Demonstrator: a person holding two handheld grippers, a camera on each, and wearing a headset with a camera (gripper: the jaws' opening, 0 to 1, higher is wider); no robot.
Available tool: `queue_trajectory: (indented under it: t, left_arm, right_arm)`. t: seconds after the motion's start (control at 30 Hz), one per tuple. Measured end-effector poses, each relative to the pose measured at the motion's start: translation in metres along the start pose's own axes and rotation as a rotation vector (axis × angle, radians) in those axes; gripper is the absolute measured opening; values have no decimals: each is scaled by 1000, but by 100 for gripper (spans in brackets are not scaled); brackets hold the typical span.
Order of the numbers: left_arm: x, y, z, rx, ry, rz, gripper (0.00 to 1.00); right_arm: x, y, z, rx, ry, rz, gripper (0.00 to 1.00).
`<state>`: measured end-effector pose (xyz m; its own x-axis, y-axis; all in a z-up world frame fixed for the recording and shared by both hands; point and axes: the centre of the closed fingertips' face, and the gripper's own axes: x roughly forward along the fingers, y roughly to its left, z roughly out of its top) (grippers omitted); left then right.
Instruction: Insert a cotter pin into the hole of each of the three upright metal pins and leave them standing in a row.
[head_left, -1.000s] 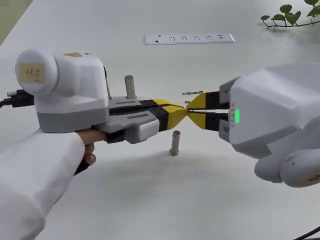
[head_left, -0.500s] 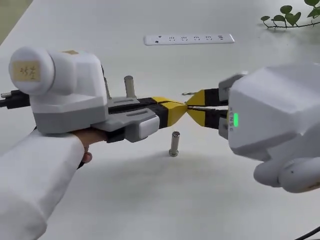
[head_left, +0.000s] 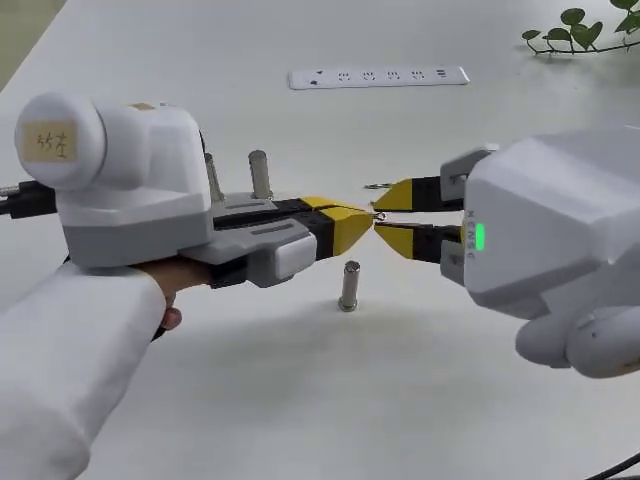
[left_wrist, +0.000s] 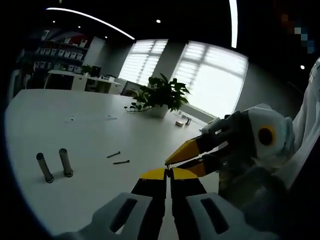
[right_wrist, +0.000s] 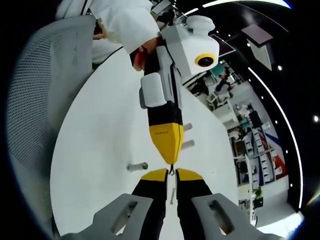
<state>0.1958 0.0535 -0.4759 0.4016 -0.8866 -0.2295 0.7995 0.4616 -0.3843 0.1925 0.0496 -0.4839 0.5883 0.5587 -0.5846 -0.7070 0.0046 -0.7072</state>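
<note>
The white surface (head_left: 300, 400) was seen to carry everything, with a power strip (head_left: 378, 76) laid near its far edge and a plant (head_left: 580, 30) at its far right corner. Above the middle of the surface, the left hand-held gripper (head_left: 360, 222) and the right hand-held gripper (head_left: 386, 218) were held tip to tip. The left one's jaws were pressed together on a cotter pin (head_left: 378, 215), whose small loop-like end was seen poking from the yellow tips. The right one's jaws were parted, set just beside that end with no hold on it. Three metal pins (head_left: 349, 285) were stood upright well in from the edges. The nearest was below the meeting tips, and the other two were side by side toward the far edge, one partly hidden behind the left hand-held gripper. Loose cotter pins (left_wrist: 120, 162) were left lying flat beyond them. The step in hand was judged to be a regrip of the cotter pin in mid-air, with no insertion yet begun. The next move was judged to call for the pin's legs to be freed and lined up with a cross-hole. The holes were too small to be made out. The cotter pin appeared thin, dark and wiry, so a slip or twist between the tips was thought likely.
</note>
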Motion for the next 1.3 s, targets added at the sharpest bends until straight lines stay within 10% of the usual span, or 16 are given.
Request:
queue_trajectory:
  t: [0.5,0.77,1.3]
  left_arm:
    - [-2,-5,-9,69,40,-34,0]
    - [-3,-15,-19,174,108,-69,0]
    - [-5,-35,-26,390,158,-164,0]
  right_arm:
    - [-2,8,-24,348,-46,102,22]
    - [-6,35,-15,812,-210,414,25]
    - [-14,42,-2,911,-302,535,16]
